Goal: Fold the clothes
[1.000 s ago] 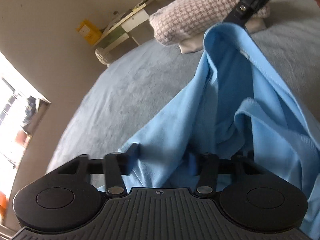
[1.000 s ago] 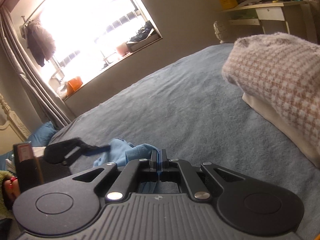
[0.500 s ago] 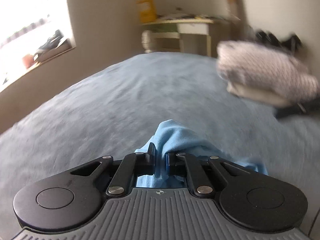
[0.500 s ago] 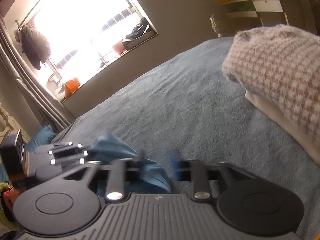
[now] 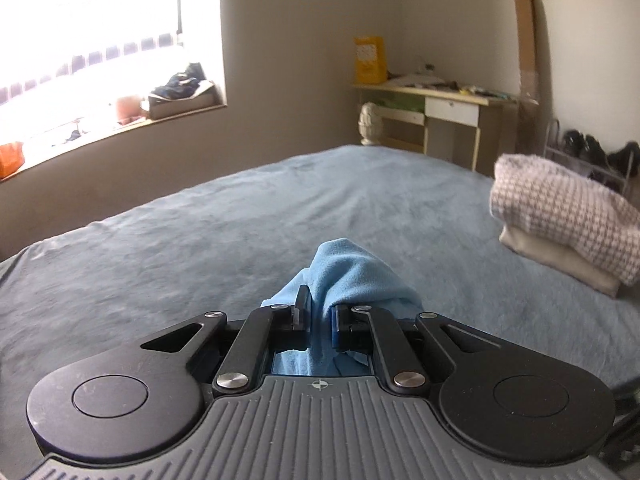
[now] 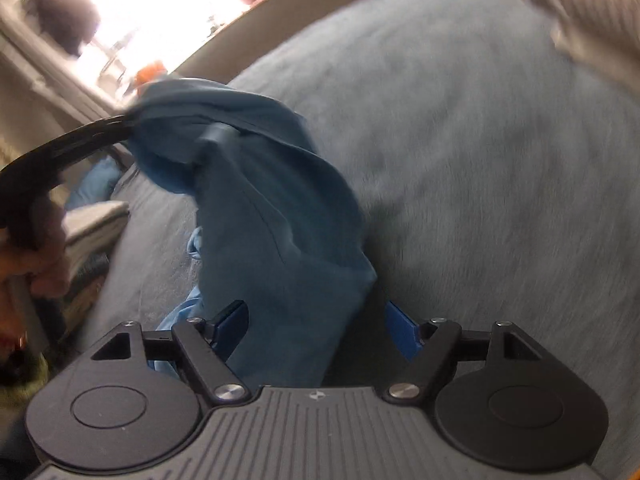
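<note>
Blue cloth (image 5: 352, 276) pinched in left gripper (image 5: 318, 320), lifted over bed (image 5: 200, 240) | right gripper (image 6: 316, 324) jaws just opening, cloth loose between | regrip hanging edge at 6 o'clock | folded pile (image 5: 560, 220) at 2 o'clock

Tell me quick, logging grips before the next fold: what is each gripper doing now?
Left gripper: closed on the light blue fabric garment.
Right gripper: open, fingers just spread, garment hanging loose between them.

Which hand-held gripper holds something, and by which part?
The left hand-held gripper pinches a bunched fold of the light blue garment. The right hand-held gripper holds nothing; it has just opened.
</note>
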`<state>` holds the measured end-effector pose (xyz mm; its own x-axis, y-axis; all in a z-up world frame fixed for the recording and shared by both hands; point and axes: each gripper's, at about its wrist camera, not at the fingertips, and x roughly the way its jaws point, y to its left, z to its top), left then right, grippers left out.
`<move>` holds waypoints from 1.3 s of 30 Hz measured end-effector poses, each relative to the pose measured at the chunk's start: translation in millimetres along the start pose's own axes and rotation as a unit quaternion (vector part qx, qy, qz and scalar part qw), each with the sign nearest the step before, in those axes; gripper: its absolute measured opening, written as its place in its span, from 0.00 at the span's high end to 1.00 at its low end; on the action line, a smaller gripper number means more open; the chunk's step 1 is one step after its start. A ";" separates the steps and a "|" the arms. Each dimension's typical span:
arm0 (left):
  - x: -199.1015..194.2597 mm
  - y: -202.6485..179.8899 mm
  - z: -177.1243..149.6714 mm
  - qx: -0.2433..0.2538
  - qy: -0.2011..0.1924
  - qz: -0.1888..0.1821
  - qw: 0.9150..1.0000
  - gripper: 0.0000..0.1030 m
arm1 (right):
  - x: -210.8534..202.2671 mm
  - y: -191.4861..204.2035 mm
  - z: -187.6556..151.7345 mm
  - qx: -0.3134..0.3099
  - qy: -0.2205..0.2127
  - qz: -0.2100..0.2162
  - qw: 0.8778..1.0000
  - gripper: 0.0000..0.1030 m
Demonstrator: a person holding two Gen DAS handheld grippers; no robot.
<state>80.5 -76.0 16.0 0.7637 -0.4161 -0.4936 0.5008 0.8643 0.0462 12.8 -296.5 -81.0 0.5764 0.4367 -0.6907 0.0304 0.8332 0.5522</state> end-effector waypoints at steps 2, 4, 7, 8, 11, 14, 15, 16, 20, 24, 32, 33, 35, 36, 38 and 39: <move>-7.7 4.7 -1.3 -0.010 -0.005 0.003 1.000 0.93 | 8.1 -10.2 -2.2 0.034 -0.007 0.020 0.999 0.38; -15.9 8.6 -3.7 -0.016 -0.008 0.008 1.000 0.93 | 18.7 -16.6 0.9 0.052 -0.008 0.041 0.998 0.45; -28.8 14.9 -8.5 -0.027 -0.011 0.016 0.999 0.93 | 32.0 -15.0 5.3 0.049 0.001 0.070 0.996 0.82; -33.0 17.0 -10.3 -0.030 -0.012 0.020 0.999 0.93 | 32.0 -13.8 6.0 0.044 0.000 0.071 0.997 0.92; -48.3 26.4 -18.0 -0.045 -0.015 0.036 0.998 0.93 | 10.3 4.6 12.8 -0.006 -0.046 0.038 0.998 0.95; -64.2 39.9 -26.2 -0.069 -0.016 0.046 0.996 0.93 | -27.1 30.2 21.8 -0.077 -0.117 -0.001 0.990 0.95; -69.5 44.5 -29.0 -0.077 -0.015 0.049 0.996 0.93 | -39.7 38.9 24.9 -0.101 -0.140 -0.014 0.985 0.95; -75.0 48.0 -31.9 -0.085 -0.015 0.049 0.995 0.93 | -53.6 49.2 28.5 -0.131 -0.168 -0.031 0.977 0.95; -96.8 54.2 -44.4 -0.108 -0.022 0.041 0.993 0.93 | -99.9 87.0 35.8 -0.221 -0.256 -0.077 0.938 0.95; -114.2 46.0 -53.8 -0.100 -0.032 0.029 0.994 0.93 | -131.5 122.6 41.7 -0.282 -0.311 -0.100 0.902 0.96; -121.6 22.1 -73.0 -0.097 -0.028 -0.026 0.995 0.90 | -165.2 209.4 44.1 -0.385 -0.379 -0.100 0.836 0.96; -120.9 19.9 -75.0 -0.097 -0.027 -0.033 0.994 0.89 | -167.3 221.8 43.9 -0.395 -0.384 -0.100 0.829 0.96; -119.6 15.8 -79.2 -0.099 -0.026 -0.042 0.994 0.89 | -170.7 237.9 41.1 -0.415 -0.391 -0.103 0.815 0.96; -119.0 14.1 -81.3 -0.100 -0.025 -0.046 0.994 0.89 | -171.7 245.0 39.8 -0.424 -0.394 -0.104 0.809 0.96; -116.8 11.2 -84.8 -0.103 -0.024 -0.053 0.993 0.89 | -175.7 250.7 38.9 -0.434 -0.397 -0.104 0.802 0.96; -115.7 9.7 -86.5 -0.105 -0.024 -0.057 0.993 0.89 | -176.0 253.2 38.3 -0.437 -0.397 -0.105 0.800 0.96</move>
<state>-38.2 4.9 -1.6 0.7275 -0.5231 -0.4439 0.4934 0.8485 -0.1914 -49.6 -175.4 198.3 0.9814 0.1912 -0.0189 -0.1874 0.9309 -0.3136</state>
